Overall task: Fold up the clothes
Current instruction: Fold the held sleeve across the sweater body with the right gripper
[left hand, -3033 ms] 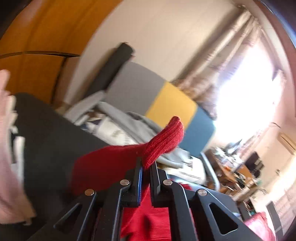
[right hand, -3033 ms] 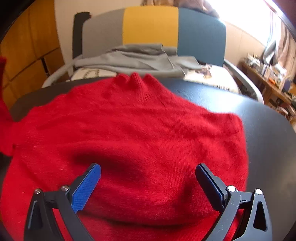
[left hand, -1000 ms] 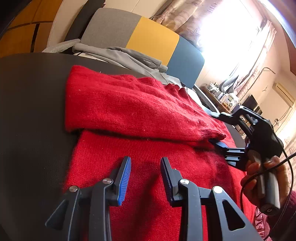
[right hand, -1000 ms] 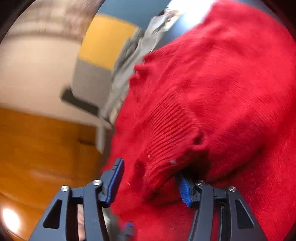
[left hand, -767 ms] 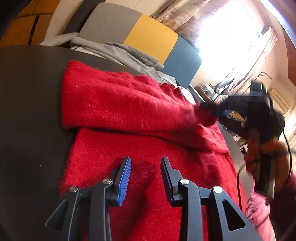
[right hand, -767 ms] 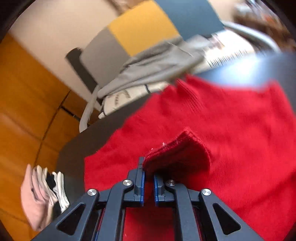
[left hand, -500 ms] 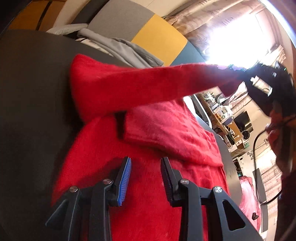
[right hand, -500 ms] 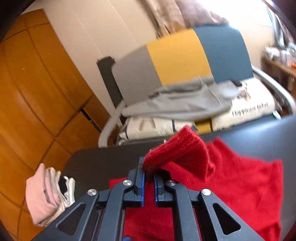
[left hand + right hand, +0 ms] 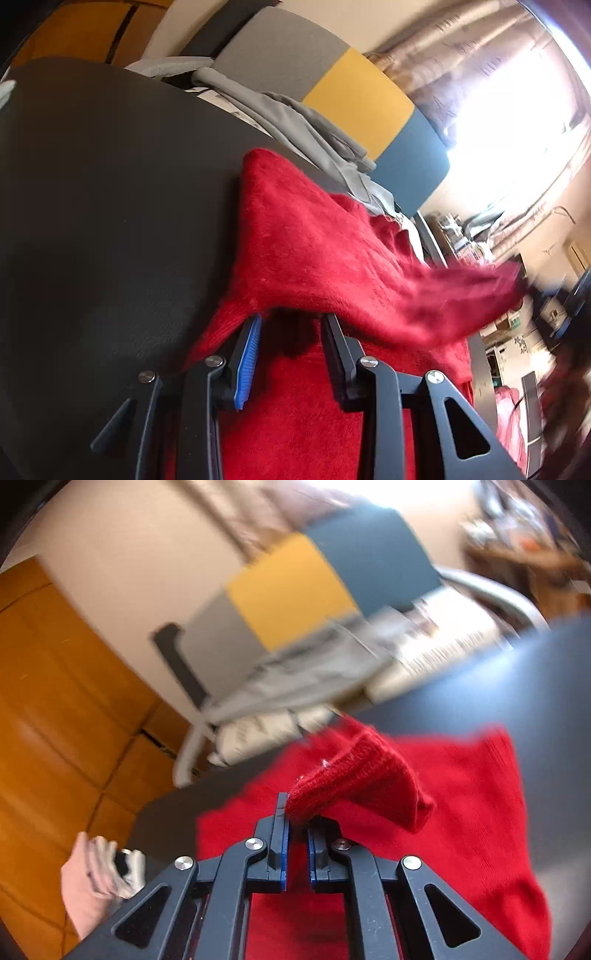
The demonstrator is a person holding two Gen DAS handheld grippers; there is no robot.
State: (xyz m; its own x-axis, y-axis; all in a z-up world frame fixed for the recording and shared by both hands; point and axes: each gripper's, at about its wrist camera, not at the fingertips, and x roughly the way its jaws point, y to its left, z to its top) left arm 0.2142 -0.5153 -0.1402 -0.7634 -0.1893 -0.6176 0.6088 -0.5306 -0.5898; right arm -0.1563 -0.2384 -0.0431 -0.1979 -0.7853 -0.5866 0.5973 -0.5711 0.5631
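A red knitted sweater lies spread on the dark round table. One sleeve is lifted off it and stretches to the right, blurred at its far end. My left gripper hovers open just above the sweater's body, under the raised sleeve, with nothing between its fingers. In the right wrist view my right gripper is shut on the ribbed sleeve cuff, held above the sweater.
A chair with a grey, yellow and blue back stands behind the table, with grey clothes heaped on its seat. A pale pink garment pile sits at the table's left edge. Orange wood panels line the wall.
My right gripper has swung the held sleeve lower and rightward across the sweater. The left gripper has moved forward under the sleeve, still open.
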